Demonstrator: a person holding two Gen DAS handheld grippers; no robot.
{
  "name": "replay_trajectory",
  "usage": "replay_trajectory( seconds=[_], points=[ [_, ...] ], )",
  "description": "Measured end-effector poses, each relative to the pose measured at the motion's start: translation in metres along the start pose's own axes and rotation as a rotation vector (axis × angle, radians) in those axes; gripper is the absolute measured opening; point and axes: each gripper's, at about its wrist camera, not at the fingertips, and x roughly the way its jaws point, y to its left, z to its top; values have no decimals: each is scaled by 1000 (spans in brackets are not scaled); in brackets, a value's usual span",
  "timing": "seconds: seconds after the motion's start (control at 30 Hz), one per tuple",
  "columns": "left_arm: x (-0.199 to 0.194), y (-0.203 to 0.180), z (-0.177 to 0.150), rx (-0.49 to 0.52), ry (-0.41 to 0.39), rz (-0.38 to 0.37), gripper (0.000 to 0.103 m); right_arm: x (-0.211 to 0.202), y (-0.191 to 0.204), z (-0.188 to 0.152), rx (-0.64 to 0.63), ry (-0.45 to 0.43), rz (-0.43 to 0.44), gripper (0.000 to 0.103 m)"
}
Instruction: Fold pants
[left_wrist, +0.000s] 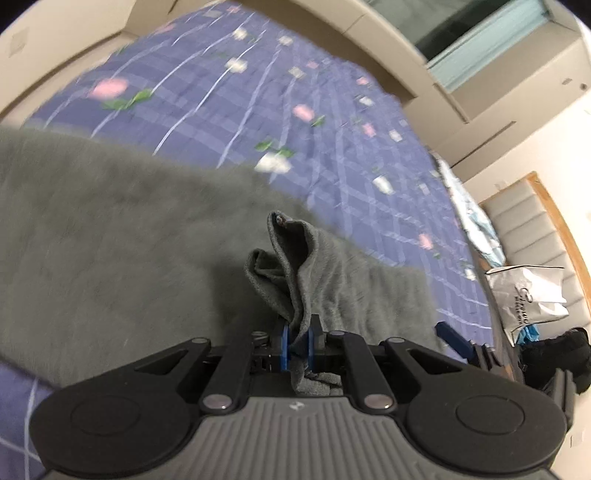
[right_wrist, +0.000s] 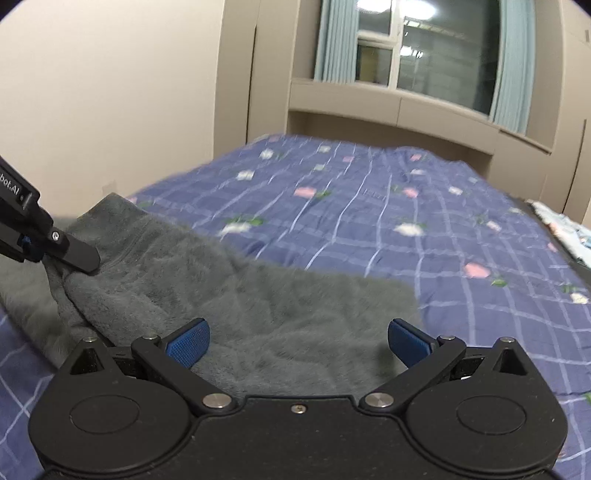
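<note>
Grey fleece pants (left_wrist: 110, 229), mid-fold on the bed (left_wrist: 258, 103)
Left gripper (left_wrist: 297, 341) pinches a bunched edge to carry it; right gripper (right_wrist: 297, 341) gapes wide, empty, over the cloth.

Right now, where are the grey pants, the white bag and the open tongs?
Pants (left_wrist: 110, 229), left wrist view, flat spread part.
Bag (left_wrist: 528, 295), left wrist view, its front.
Right tongs (right_wrist: 299, 343), right wrist view, gap between tips.
</note>
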Motion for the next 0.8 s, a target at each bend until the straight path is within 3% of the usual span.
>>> replay_trajectory(
  seconds=[0.23, 0.33, 0.5, 0.67, 0.7, 0.8],
  points=[
    [7, 10, -9, -5, 15, 31, 9, 9, 7, 5, -7, 7, -3, 102],
    [9, 10, -10, -4, 18, 62, 17, 20, 2, 12, -6, 10, -21, 102],
    [3, 9, -11, -11, 1, 91, 51, 40, -1, 7, -9, 63, -54, 102],
    [-12, 8, -12, -11, -39, 139, 87, 25, 3, -2, -10, -5, -43, 102],
    [-16, 8, -12, -13, -53, 166, 92, 17, 6, -2, -15, -30, -24, 102],
    [-28, 8, -13, -19, -86, 250, 94, -5, 19, -5, -58, -96, 73, 102]
  ],
)
